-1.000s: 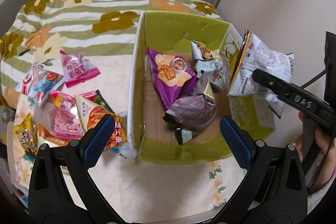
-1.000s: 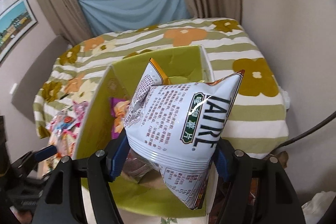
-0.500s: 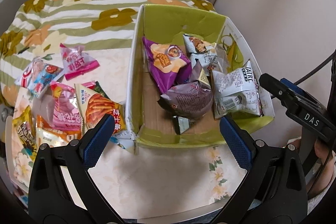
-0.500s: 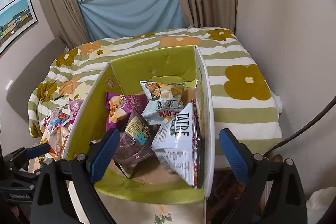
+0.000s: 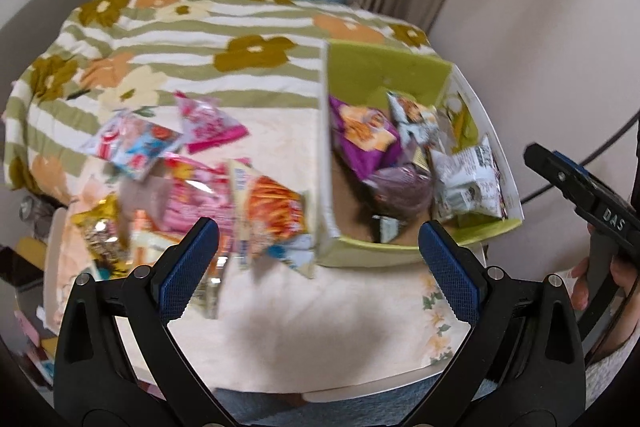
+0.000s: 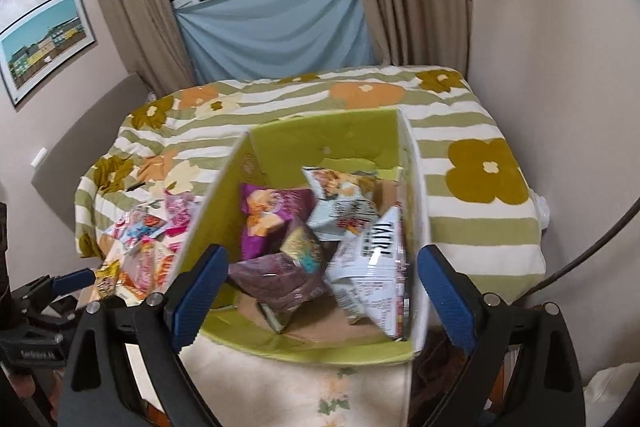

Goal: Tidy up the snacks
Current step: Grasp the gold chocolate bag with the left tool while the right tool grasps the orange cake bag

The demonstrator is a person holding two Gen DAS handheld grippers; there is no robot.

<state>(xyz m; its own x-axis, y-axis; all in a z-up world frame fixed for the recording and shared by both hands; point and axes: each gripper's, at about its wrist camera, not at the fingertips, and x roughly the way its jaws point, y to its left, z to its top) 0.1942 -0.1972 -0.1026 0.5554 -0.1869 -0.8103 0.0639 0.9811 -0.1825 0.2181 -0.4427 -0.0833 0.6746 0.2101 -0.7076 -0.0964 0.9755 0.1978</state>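
On the floral table [image 5: 280, 327], the white chip bag [image 6: 372, 267] now lies released in the green box [image 6: 320, 143]; right gripper [image 6: 322, 287] and left gripper [image 5: 318, 259] both gape empty.

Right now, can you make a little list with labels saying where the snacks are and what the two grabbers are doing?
box: green carton on the table, open top
snacks in box: purple bag, white bag, several more
snacks outside: loose pile left of the box
left gripper: open, empty
right gripper: open, empty, above the box
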